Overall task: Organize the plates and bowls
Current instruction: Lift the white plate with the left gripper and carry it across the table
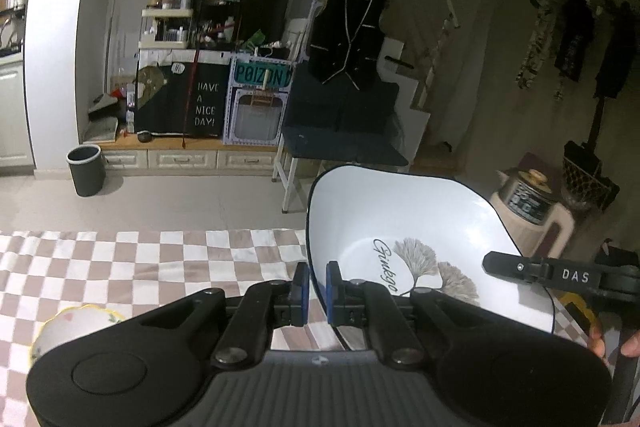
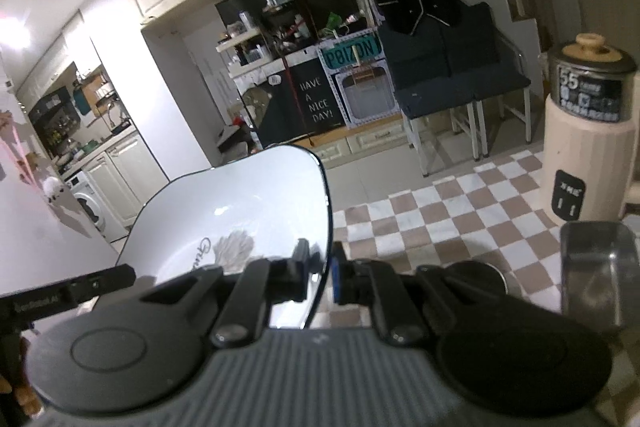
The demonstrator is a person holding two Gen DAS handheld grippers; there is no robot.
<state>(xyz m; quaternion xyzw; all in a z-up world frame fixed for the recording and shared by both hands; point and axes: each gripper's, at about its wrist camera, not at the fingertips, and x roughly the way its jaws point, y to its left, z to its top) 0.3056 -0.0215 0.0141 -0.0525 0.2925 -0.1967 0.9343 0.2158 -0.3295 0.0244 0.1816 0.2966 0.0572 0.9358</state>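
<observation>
A white bowl (image 1: 420, 239) is gripped by its opposite rims between the left gripper (image 1: 318, 293) and right gripper (image 2: 322, 277), lifted above the checkered tablecloth (image 1: 140, 259), its long axis running left to right, opening facing up.

This is a lived-in home, an open room joined to a kitchen. At twelve o'clock a wall alcove (image 1: 192, 67) is crammed with bottles and jars, with a "HAVE A NICE DAY!" cloth (image 1: 206, 103) hanging below them. A black vest (image 1: 346, 31) hangs at one o'clock above a dark chair (image 1: 344, 143). At nine o'clock in the right view stand kitchen cabinets and a washing machine (image 2: 86, 205). A checked cloth (image 1: 140, 267) covers the worktop.
</observation>
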